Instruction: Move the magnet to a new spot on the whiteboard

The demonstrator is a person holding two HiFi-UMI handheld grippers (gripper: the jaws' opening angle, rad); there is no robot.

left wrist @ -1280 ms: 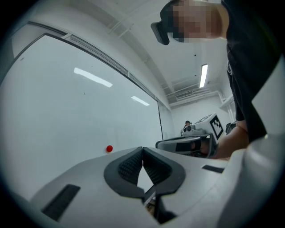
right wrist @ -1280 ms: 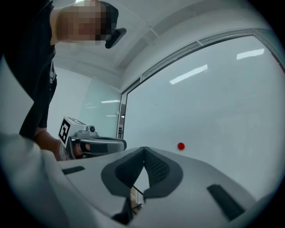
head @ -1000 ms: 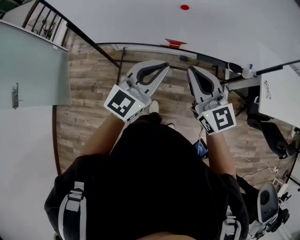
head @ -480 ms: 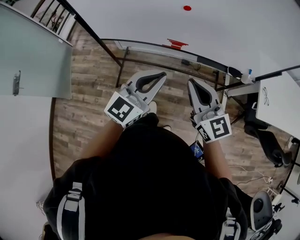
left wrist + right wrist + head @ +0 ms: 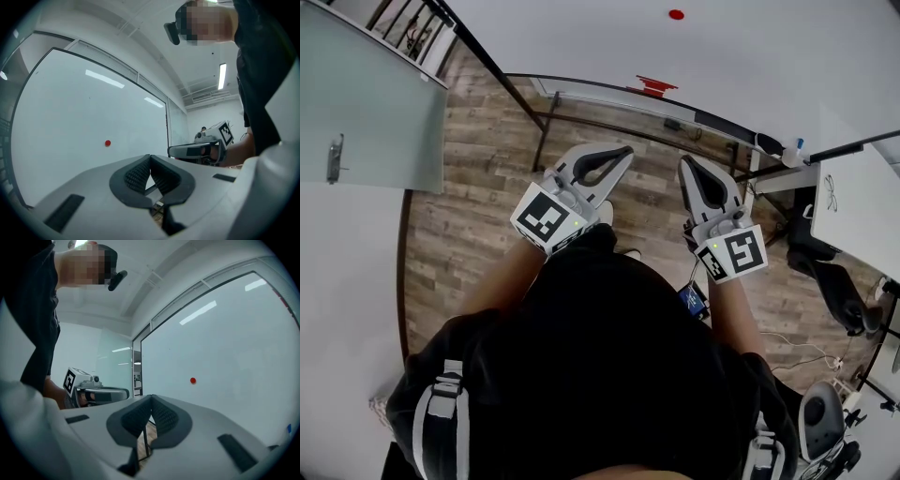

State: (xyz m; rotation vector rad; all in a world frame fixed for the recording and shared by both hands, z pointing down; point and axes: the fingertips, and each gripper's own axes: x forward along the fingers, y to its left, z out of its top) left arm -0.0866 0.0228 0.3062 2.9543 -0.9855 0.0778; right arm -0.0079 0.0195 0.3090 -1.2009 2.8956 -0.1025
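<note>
A small round red magnet (image 5: pixel 676 14) sticks on the whiteboard (image 5: pixel 750 56) ahead of me; it shows too as the red magnet (image 5: pixel 108 143) in the left gripper view and the red magnet (image 5: pixel 193 380) in the right gripper view. My left gripper (image 5: pixel 625 150) and right gripper (image 5: pixel 684 161) are held level side by side over the wooden floor, well short of the board. Both have their jaws together at the tips with nothing between them: left gripper (image 5: pixel 150 156), right gripper (image 5: pixel 151 396).
The whiteboard's tray (image 5: pixel 628 98) carries a red object (image 5: pixel 652 86). A glass door with a handle (image 5: pixel 334 159) stands at the left. A white desk (image 5: pixel 862 202) and black chair (image 5: pixel 834 272) are at the right, with cables on the floor (image 5: pixel 811 337).
Both grippers have drawn back a little toward my body and sunk slightly, so the board and its tray sit a touch further away. The jaws have stayed closed.
</note>
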